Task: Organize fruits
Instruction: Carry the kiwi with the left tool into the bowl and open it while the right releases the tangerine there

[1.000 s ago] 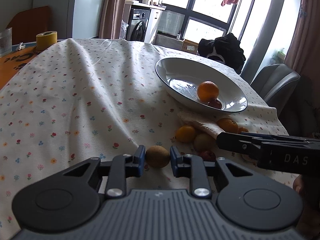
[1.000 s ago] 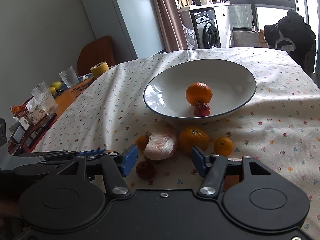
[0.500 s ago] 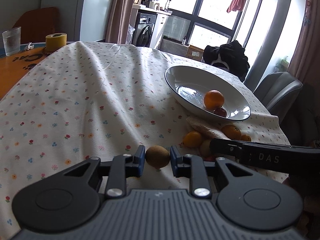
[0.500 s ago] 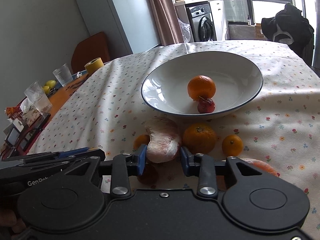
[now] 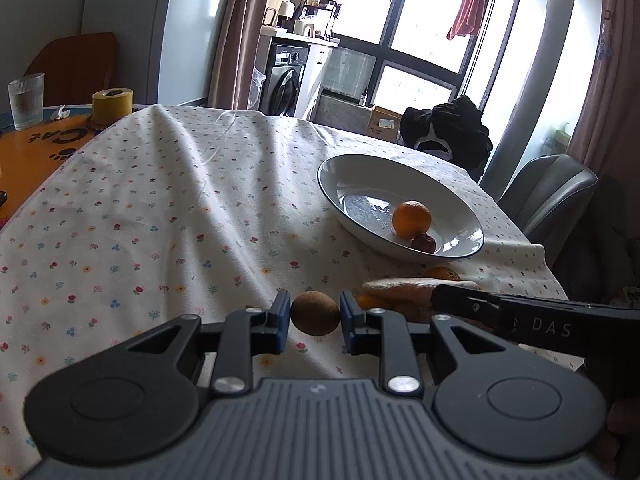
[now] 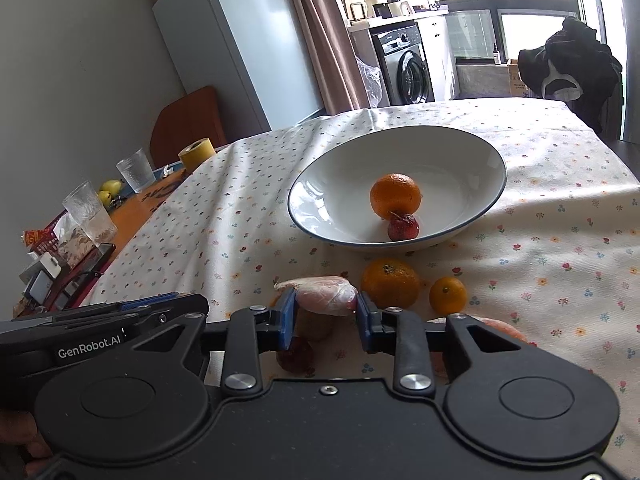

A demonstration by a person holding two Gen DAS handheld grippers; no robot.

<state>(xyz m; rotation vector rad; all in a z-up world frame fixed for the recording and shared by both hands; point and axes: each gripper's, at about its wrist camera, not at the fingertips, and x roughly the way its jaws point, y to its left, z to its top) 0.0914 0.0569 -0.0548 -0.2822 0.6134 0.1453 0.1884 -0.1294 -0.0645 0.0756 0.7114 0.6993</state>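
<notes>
My left gripper (image 5: 315, 317) clenched on a round brown kiwi (image 5: 315, 313), my right gripper (image 6: 325, 319) grasping a pale pink pomelo wedge (image 6: 326, 298), white bowl (image 6: 472, 152) beyond.

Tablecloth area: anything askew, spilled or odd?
Nothing spilled. The tablecloth is rumpled into ridges and leaves the orange tabletop bare at its far left. Loose oranges lie outside the bowl.

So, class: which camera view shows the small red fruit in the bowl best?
The right wrist view: the red fruit sits unblocked, stem visible, against the orange. The left wrist view shows it smaller and darker, near the bowl rim.
</notes>
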